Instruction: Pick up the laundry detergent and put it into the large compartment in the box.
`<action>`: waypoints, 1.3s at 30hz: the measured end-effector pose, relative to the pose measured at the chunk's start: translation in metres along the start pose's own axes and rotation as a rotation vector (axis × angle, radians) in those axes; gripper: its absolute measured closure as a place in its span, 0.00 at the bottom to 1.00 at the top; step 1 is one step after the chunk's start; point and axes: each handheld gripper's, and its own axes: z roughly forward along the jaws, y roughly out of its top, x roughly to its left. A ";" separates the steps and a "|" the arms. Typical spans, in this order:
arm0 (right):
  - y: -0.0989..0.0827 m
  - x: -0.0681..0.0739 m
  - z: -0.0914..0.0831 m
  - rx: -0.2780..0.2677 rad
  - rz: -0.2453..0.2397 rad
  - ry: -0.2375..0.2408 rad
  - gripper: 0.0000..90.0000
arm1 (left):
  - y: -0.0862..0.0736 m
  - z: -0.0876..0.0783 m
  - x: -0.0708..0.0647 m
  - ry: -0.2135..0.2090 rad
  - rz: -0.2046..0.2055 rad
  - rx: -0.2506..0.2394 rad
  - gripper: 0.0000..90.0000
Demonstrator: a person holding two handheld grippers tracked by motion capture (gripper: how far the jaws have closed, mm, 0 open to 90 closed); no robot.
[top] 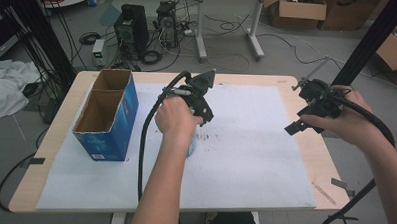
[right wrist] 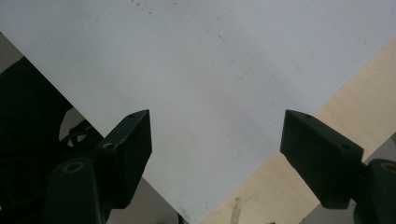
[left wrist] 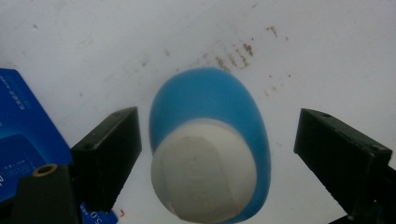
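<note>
A blue bottle [left wrist: 210,102] with a white cap stands on the white sheet [top: 245,158], its cap facing the camera in the left gripper view. My left gripper [left wrist: 219,135] is open, one black jaw on either side of the bottle with a gap on both sides. In the high view the left gripper [top: 199,99] points down at mid-table, and a sliver of the bottle [top: 190,150] shows below the hand. My right gripper [top: 301,124] hovers open over the table's right side. In its own view the right gripper [right wrist: 217,140] holds nothing above the sheet's corner.
An open blue cardboard box [top: 106,114] with two compartments stands on the left of the wooden table [top: 307,91]; its side [left wrist: 18,130] is close to my left jaw. Computers, cables and cardboard boxes lie on the floor beyond.
</note>
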 end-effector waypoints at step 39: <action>-0.003 -0.003 0.004 -0.010 0.003 0.011 0.28 | -0.001 0.021 -0.003 0.018 -0.036 0.042 0.26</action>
